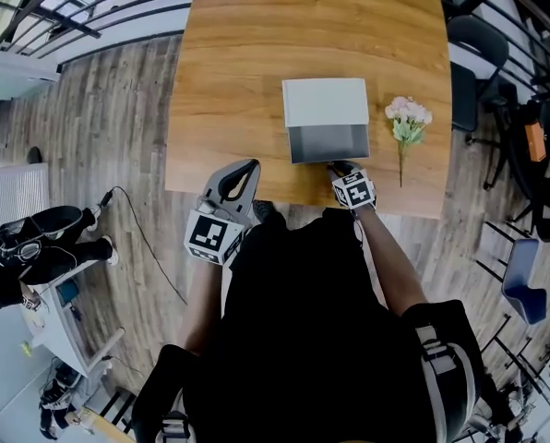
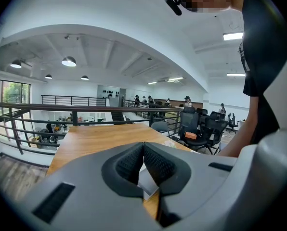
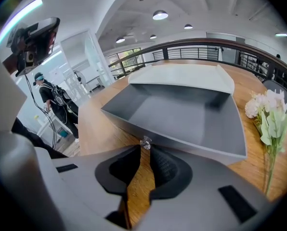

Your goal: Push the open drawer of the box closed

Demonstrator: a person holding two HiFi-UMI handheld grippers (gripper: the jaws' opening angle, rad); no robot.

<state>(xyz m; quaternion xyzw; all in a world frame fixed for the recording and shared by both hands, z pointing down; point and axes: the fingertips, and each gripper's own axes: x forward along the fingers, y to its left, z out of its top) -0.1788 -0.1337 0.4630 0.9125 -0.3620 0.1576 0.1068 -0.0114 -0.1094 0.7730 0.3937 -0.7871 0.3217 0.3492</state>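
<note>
Head view, right tongs (image 1: 339, 165) clenched, tips at knob (image 3: 145, 142) of drawer (image 1: 328, 142), left tongs (image 1: 250, 166) clenched empty, off table (image 1: 247, 81)

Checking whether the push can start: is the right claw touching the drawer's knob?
Touching. The right gripper view shows the tips of the right claw closed on the small clear knob of the open drawer, no gap showing.

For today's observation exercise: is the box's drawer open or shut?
Open: the drawer sticks out from the box, its empty grey inside showing.
</note>
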